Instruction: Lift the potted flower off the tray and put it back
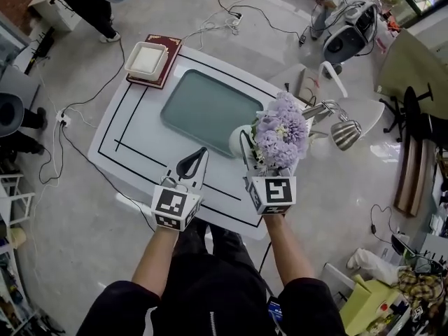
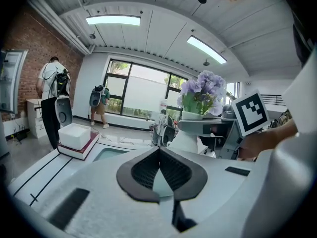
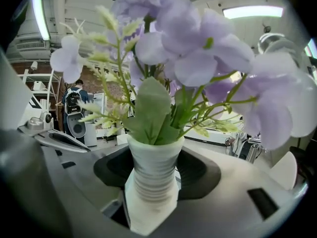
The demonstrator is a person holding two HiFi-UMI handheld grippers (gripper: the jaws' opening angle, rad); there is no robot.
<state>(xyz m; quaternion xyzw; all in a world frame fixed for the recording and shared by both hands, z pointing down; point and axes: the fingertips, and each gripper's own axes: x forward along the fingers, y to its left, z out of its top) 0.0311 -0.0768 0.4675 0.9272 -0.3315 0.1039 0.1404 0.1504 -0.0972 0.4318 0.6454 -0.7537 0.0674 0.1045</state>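
Note:
The potted flower [image 1: 280, 131], purple blooms in a white ribbed pot [image 3: 153, 177], is held by my right gripper [image 1: 246, 145], whose jaws are shut on the pot's sides. In the head view it hangs over the near right corner of the teal tray [image 1: 210, 107] on the white table [image 1: 126, 142]. In the left gripper view the flower [image 2: 200, 95] stands to the right, beside the right gripper's marker cube [image 2: 250, 113]. My left gripper [image 1: 194, 158] hovers over the table in front of the tray. Its jaws meet at the tip [image 2: 159, 150] with nothing between them.
A white box on a red book [image 1: 147, 60] lies at the table's far left corner. A silver desk lamp [image 1: 343, 128] and a white chair [image 1: 329, 82] stand right of the table. Cables run over the floor, and people stand at the room's edges.

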